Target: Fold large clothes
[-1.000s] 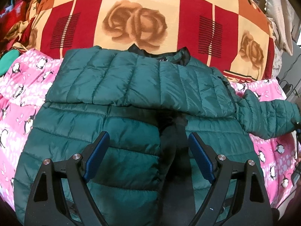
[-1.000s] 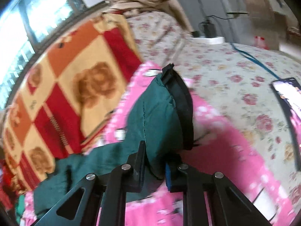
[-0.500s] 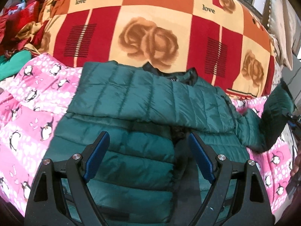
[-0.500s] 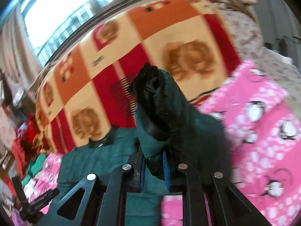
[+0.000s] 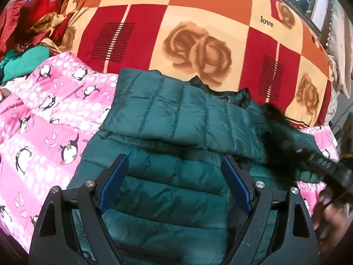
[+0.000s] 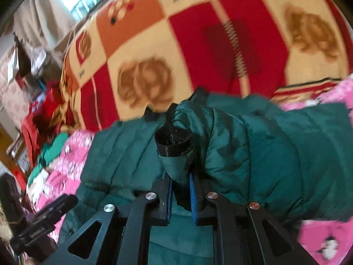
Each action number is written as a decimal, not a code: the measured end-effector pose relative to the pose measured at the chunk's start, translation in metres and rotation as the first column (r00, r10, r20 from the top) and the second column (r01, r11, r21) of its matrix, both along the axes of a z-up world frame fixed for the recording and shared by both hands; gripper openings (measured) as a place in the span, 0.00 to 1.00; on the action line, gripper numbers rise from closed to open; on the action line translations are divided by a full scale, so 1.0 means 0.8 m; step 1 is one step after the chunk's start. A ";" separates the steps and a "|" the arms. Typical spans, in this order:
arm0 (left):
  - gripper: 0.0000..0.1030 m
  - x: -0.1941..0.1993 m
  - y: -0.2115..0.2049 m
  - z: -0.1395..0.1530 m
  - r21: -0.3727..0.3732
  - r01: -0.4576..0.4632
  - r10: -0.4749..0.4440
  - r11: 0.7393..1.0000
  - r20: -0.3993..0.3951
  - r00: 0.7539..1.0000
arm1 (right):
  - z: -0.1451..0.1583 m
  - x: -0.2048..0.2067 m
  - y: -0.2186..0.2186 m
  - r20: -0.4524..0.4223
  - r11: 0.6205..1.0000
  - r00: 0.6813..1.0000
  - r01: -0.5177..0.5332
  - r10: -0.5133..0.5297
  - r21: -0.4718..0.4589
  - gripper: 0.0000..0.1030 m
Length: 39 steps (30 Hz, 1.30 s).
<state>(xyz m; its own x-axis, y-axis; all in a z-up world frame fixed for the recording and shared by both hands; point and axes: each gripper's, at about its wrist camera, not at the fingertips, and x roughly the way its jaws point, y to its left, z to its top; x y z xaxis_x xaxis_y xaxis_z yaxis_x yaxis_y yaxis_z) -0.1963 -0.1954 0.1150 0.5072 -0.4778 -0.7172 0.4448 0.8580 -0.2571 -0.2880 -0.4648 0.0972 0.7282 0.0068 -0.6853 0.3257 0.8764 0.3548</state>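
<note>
A dark green quilted puffer jacket (image 5: 176,159) lies flat on a pink penguin-print bed cover (image 5: 55,119), one sleeve folded across its chest. My left gripper (image 5: 174,176) hovers open over the jacket's lower body, nothing between its blue pads. My right gripper (image 6: 180,190) is shut on the other sleeve (image 6: 253,154) near its black cuff (image 6: 173,142) and holds it lifted over the jacket's body. In the left wrist view that sleeve (image 5: 293,141) and the right gripper (image 5: 326,170) show blurred at the right edge, with a hand (image 5: 328,212) below.
A big red, orange and cream rose blanket (image 5: 198,44) rises behind the jacket. Red and green clothes (image 5: 26,33) pile at the far left. The left gripper (image 6: 42,220) appears at the lower left of the right wrist view.
My right gripper has swept the sleeve from the bed's right side in over the jacket. The left gripper drifted slightly, still open above the jacket.
</note>
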 end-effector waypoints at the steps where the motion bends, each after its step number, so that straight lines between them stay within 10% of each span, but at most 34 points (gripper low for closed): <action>1: 0.83 0.002 0.001 -0.002 0.001 -0.001 0.001 1.000 -0.003 1.000 | -0.009 0.007 0.005 -0.014 1.000 1.000 -0.007 0.007 0.004 0.12; 8: 0.83 0.013 0.011 -0.013 -0.034 -0.014 0.013 0.999 -0.039 0.999 | -0.046 0.029 0.019 -0.087 1.000 0.996 -0.016 0.015 -0.009 0.13; 13: 0.83 0.011 0.007 -0.015 -0.070 -0.010 0.004 0.998 -0.083 0.997 | -0.023 0.009 0.015 -0.057 0.999 0.998 -0.037 0.039 0.029 0.65; 26: 0.83 -0.019 -0.085 0.016 -0.163 0.169 -0.186 0.972 -0.091 0.978 | 0.049 -0.107 -0.048 0.034 0.996 0.995 0.093 -0.094 0.013 0.66; 35: 0.83 -0.012 -0.196 -0.015 -0.047 0.239 -0.242 0.970 -0.109 0.964 | 0.054 -0.162 -0.091 0.060 0.981 0.979 0.192 -0.193 0.017 0.66; 38: 0.51 -0.012 -0.219 -0.023 0.003 0.281 -0.280 0.960 -0.098 0.955 | 0.050 -0.172 -0.105 0.061 0.973 0.971 0.229 -0.230 0.025 0.66; 39: 0.21 -0.012 -0.228 -0.027 0.046 0.302 -0.296 0.952 -0.106 0.949 | 0.049 -0.176 -0.111 0.065 0.969 0.967 0.244 -0.245 0.032 0.66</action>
<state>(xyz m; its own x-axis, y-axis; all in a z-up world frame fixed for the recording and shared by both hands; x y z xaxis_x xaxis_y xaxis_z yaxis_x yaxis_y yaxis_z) -0.2058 -0.3779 0.0938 0.2742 -0.5510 -0.7882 0.6592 0.7044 -0.2631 -0.4291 -0.5535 0.1363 0.7550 -0.1615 -0.6356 0.5032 0.7642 0.4035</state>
